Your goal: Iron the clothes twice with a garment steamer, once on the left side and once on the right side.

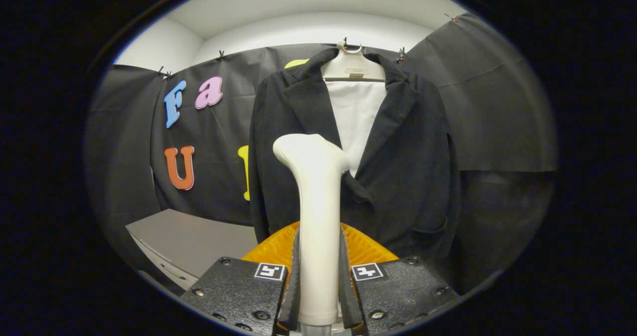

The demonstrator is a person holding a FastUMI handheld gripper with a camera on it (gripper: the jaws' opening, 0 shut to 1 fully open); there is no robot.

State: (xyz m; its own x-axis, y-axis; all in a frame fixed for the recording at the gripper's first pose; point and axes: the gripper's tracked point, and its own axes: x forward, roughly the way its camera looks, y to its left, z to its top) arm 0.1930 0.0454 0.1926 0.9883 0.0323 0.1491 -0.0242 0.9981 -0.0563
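A white garment steamer (317, 211) stands upright between my fingers, its bent head pointing left at about chest height of the jacket. My gripper (318, 276) is shut on the steamer's handle, with both fingers (294, 281) pressed against its sides. Beyond the steamer hangs a dark jacket (408, 171) over a white shirt (356, 117), both on a pale hanger (353, 67) hooked at the top of the booth wall. The steamer head sits in front of the jacket's left front panel; whether it touches the cloth I cannot tell.
A grey table or cabinet top (194, 239) lies low to the left of the jacket. An orange ribbed object (366, 249) shows just behind the fingers, around the steamer's handle. Black cloth walls surround the booth.
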